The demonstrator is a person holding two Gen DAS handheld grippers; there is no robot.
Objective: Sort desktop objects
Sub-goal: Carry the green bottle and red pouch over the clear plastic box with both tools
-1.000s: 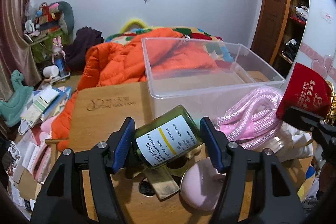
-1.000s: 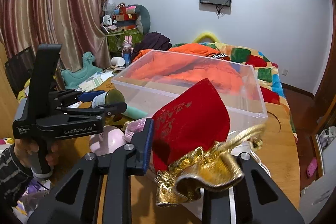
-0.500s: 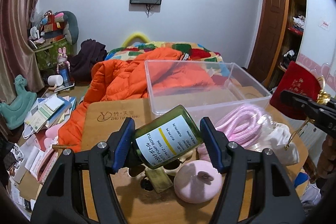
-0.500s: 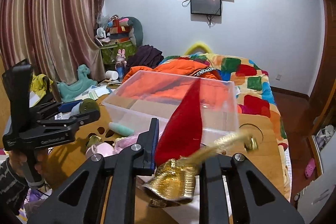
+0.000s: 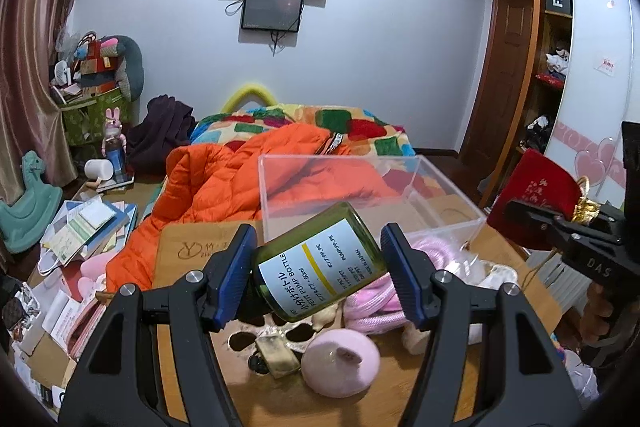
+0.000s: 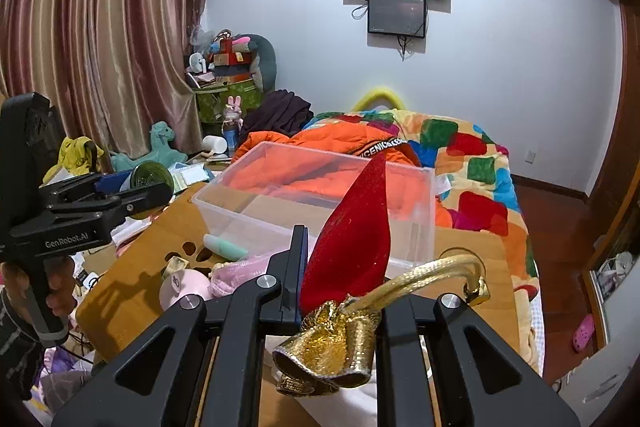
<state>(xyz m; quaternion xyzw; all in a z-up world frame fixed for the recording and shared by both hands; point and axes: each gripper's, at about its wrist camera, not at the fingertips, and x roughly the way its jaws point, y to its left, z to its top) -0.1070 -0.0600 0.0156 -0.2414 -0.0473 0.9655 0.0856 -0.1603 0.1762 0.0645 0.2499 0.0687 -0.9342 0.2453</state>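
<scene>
Pump bottle (image 5: 316, 263): green, tilted, pinched in left hand-held gripper (image 5: 318, 277), above bench (image 5: 192, 379).
Red pouch (image 6: 352, 239): clamped by right hand-held gripper (image 6: 340, 267), 3 o'clock.
Clear bin (image 5: 280, 203): 12 o'clock, likely destination for both.

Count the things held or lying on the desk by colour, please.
Green: 2, bottle, mint tube
Red: 1, pouch
Pink: 2, rope, round case
Clear: 1, bin
Total: 6
</scene>
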